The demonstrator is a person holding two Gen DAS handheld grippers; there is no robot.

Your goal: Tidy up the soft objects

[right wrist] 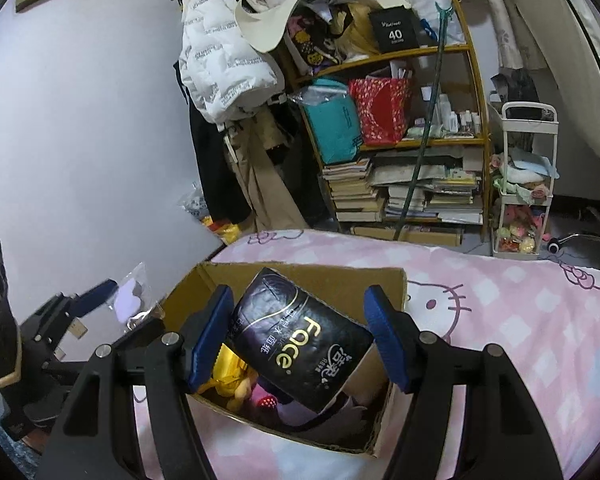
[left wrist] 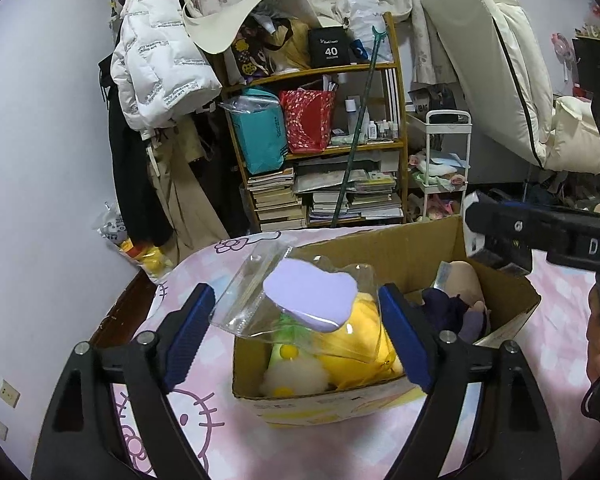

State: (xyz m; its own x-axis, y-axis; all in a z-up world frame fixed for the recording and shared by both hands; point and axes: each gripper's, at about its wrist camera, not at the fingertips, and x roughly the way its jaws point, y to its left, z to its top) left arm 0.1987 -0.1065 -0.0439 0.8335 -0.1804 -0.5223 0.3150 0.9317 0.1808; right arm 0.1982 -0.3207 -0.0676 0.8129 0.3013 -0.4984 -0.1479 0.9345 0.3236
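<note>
An open cardboard box (left wrist: 380,249) (right wrist: 340,277) stands on the bed, holding a yellow plush (left wrist: 364,336), a dark plush (left wrist: 448,312) and a white fluffy toy (left wrist: 296,376). My left gripper (left wrist: 297,293) hangs over its near corner, jaws wide. A clear bag with a lilac cloud-shaped sponge (left wrist: 312,298) (right wrist: 129,301) lies tilted between the pads, its right edge against the right pad, not squeezed. My right gripper (right wrist: 299,294) is shut on a black tissue pack marked "face" (right wrist: 300,340), tilted over the box. In the left wrist view the right gripper (left wrist: 496,236) reaches in from the right.
The pink Hello Kitty sheet (right wrist: 500,320) (left wrist: 204,420) covers the bed around the box. Beyond the bed stand a crowded wooden bookshelf (left wrist: 324,140), a white trolley (left wrist: 446,152) and a hanging white jacket (left wrist: 156,64). A hand (left wrist: 598,340) is at the right edge.
</note>
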